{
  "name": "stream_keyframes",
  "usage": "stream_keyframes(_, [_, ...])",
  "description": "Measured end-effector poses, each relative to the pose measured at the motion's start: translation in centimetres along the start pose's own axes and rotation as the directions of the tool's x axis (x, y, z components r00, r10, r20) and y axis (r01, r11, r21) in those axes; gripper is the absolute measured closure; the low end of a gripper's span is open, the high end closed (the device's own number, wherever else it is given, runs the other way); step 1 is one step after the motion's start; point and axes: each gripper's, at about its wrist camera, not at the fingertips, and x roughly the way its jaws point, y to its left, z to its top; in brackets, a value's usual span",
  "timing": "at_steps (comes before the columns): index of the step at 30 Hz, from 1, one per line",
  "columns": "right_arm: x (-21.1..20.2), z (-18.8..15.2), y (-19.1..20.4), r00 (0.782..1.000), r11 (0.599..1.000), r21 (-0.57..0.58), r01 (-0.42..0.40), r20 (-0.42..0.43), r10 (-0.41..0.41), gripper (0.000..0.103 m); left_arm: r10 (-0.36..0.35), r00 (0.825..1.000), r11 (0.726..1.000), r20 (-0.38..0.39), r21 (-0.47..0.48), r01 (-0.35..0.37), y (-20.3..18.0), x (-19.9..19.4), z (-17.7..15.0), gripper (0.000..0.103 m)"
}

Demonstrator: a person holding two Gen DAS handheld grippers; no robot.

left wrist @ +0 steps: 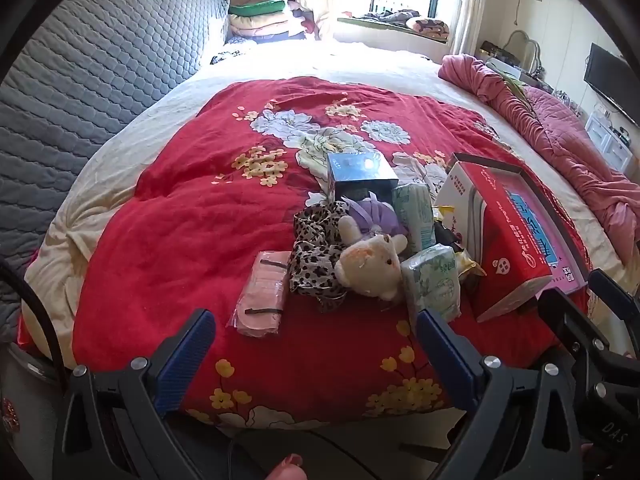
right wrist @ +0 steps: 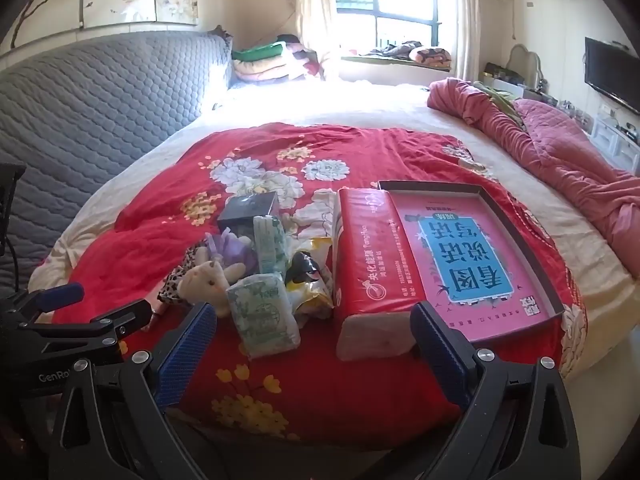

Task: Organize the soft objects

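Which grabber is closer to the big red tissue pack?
Right. The right gripper hangs open just before the red tissue pack; the left gripper is off to its left, facing the plush toy.

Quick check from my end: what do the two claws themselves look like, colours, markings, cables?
Both match: black angular frames with silver bolts and blue ribbed pads. The left claw has a black cable looping beside it. The right claw view shows white lettering, "GenRo", on the other tool's black body. A pink-painted fingernail shows below the left one.
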Motion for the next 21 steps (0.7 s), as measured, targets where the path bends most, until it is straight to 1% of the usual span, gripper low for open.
stream_keyframes(21, [0.17, -0.16, 0.29, 1.0, 1.0, -0.008, -0.005, 0.006, 0.005, 0.005, 0.0, 1.0, 1.0, -0.002, 0.005, 0.0, -0.35, 0.08, -0.26, 0.002])
